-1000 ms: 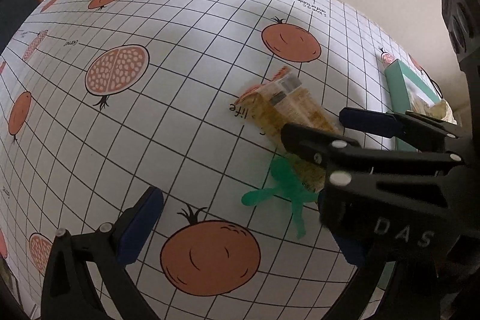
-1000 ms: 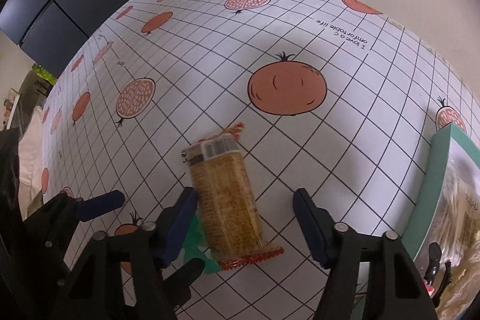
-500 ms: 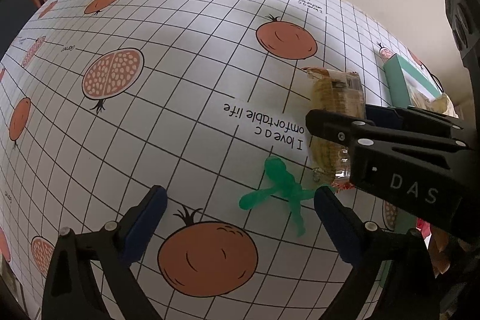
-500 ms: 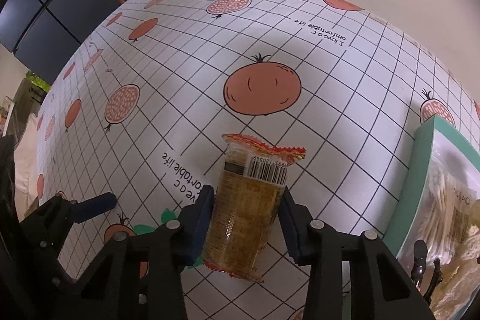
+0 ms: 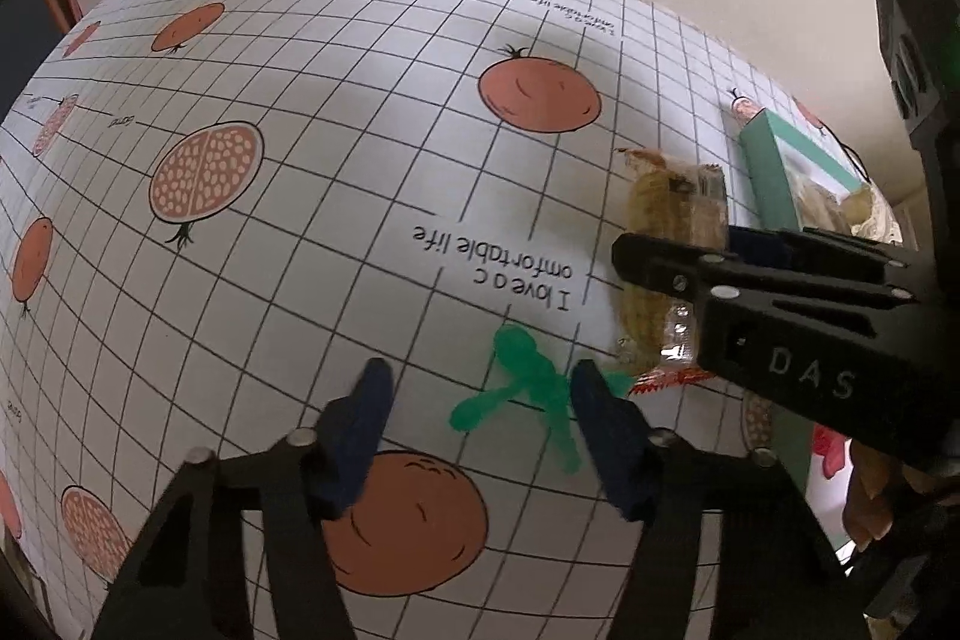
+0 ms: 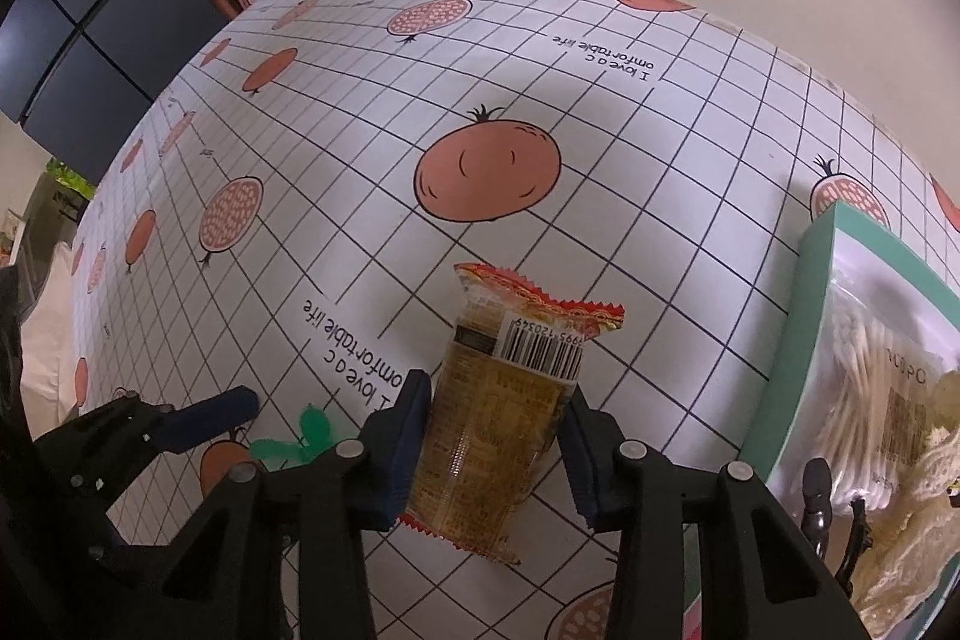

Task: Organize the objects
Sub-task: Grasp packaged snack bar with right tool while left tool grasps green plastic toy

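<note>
Narrowing around the green toy [image 5: 528, 388], the left tongs [image 5: 480, 418] are closing from the wide spread they had a second ago; the toy lies flat on the desk [image 5: 300, 280] between the blue pads [image 5: 606, 436], which do not yet press on it as far as I can tell. It sits in the near part of the cloth, just past an orange printed fruit and close below the line of printed words.

To the right, the snack packet [image 6: 504, 412] that lay flat on the cloth beside the toy a second ago is now clamped between the right tongs [image 6: 498, 442], standing on end with its barcode and crimped red seam upward, and the pads are squeezed against both its sides. It has come clear of the toy and appears lifted off the desk.

Further right, at the desk's right edge, stands the teal box [image 6: 804, 340] with pale bagged items already in it. Judging by this, the packet is bound for that box, and the toy is the next thing to be gathered.
</note>
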Demonstrator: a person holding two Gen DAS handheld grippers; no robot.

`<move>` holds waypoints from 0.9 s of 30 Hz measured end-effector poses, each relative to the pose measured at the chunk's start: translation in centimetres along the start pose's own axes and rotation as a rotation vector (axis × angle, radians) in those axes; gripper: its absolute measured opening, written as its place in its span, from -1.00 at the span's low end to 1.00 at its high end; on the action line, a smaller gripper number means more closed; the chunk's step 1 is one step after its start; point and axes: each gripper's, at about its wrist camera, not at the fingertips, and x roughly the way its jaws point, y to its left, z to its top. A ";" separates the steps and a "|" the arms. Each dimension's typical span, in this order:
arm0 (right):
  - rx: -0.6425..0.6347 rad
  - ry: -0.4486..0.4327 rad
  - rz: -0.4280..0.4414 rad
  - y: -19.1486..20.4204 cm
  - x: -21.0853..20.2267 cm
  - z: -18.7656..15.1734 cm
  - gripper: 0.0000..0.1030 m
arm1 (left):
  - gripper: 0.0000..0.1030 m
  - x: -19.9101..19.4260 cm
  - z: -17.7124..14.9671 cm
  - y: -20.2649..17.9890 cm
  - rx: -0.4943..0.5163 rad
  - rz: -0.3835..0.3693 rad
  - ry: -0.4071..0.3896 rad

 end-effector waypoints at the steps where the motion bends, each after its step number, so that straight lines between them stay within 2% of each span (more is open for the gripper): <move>1: 0.002 0.001 0.000 -0.1 0.0 0.0 -0.15 | 0.09 0.0 0.0 -0.1 0.005 -0.003 -0.003; 5: 0.006 0.000 0.000 -0.3 0.0 -0.2 -0.17 | -0.21 -0.1 0.0 -0.4 0.008 -0.037 -0.003; 21: 0.015 -0.010 0.004 -0.6 -0.6 -0.6 -0.24 | -0.38 0.1 0.4 -0.8 -0.003 -0.043 -0.031; 27: 0.024 -0.026 0.012 -0.9 -1.8 -0.6 -0.25 | -0.52 -0.2 0.7 -0.6 -0.016 -0.046 -0.036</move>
